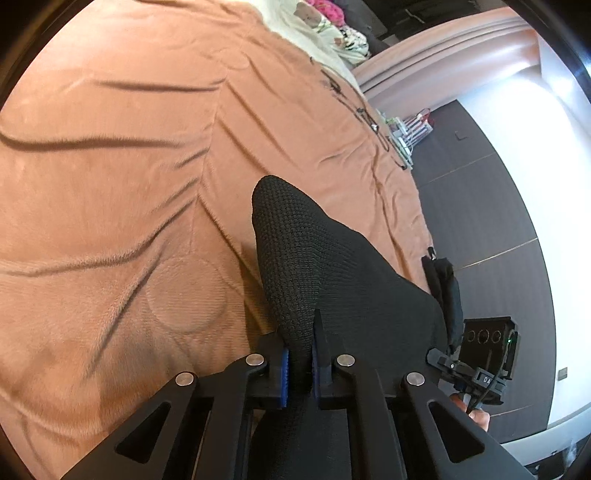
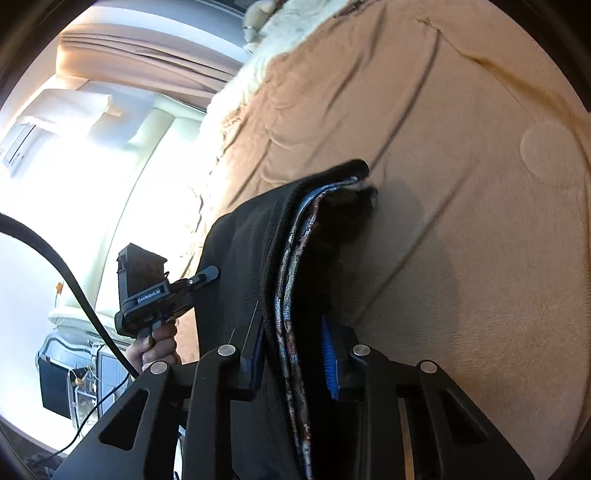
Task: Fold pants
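The black knit pants [image 1: 317,258] hang over a tan blanket [image 1: 129,184]. My left gripper [image 1: 300,363] is shut on a fold of the pants, blue pads pressing the cloth. In the right wrist view my right gripper [image 2: 295,354] is shut on a thick stack of pants layers [image 2: 295,258], showing a patterned inner edge. Each gripper shows in the other view: the right one [image 1: 480,354] at lower right, the left one [image 2: 155,291] at left, held by a hand.
The tan blanket [image 2: 461,184] covers a wide bed. A white floral quilt [image 1: 332,29] lies at the far end. Dark floor [image 1: 498,221] runs beside the bed's edge. A black cable [image 2: 74,288] crosses the left of the right wrist view.
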Demonstrator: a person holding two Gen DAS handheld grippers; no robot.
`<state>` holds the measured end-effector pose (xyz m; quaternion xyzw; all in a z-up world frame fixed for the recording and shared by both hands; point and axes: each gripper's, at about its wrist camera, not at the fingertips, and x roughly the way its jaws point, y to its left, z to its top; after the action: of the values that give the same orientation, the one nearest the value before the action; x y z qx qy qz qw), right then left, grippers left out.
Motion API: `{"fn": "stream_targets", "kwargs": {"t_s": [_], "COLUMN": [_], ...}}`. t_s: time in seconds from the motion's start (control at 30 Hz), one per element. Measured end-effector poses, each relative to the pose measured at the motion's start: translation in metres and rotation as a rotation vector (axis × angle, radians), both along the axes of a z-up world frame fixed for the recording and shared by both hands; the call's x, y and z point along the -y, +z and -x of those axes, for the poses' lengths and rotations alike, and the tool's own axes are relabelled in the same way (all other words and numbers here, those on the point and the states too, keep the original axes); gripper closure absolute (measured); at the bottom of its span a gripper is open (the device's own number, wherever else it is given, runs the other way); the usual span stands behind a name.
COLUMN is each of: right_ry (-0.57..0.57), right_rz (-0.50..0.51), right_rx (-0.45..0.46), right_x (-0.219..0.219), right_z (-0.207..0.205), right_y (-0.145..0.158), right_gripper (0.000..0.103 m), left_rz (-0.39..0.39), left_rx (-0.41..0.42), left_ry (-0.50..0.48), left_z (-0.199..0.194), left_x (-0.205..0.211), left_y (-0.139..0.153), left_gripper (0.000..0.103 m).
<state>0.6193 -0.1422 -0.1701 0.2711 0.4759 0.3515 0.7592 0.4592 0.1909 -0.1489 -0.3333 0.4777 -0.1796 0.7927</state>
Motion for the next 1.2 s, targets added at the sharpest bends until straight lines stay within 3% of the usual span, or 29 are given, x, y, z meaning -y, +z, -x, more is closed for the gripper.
{"fn": "stream_targets", "kwargs": {"t_s": [0.67,0.97,1.2], "right_ry": [-0.060,-0.120,-0.177], "right_rz": [-0.016,0.027,0.064], "right_rx": [0.267,0.380,0.457], "right_x": [0.019,0.053,0.100], "right_z": [0.072,0.137,0.187], "right_y": [0.063,0.095,0.127], "right_gripper": [0.081,0.081,0.081], "left_rz": [-0.018,-0.018,-0.007], "left_rx": [0.215,0.330,0.409], "left_ry": [-0.018,-0.095,-0.180], "left_z": [0.033,0.043,0.042], "left_x": [0.040,0.092,0.155], "left_y": [0.103,0.159,0.200], "left_gripper": [0.094,0.094,0.094]}}
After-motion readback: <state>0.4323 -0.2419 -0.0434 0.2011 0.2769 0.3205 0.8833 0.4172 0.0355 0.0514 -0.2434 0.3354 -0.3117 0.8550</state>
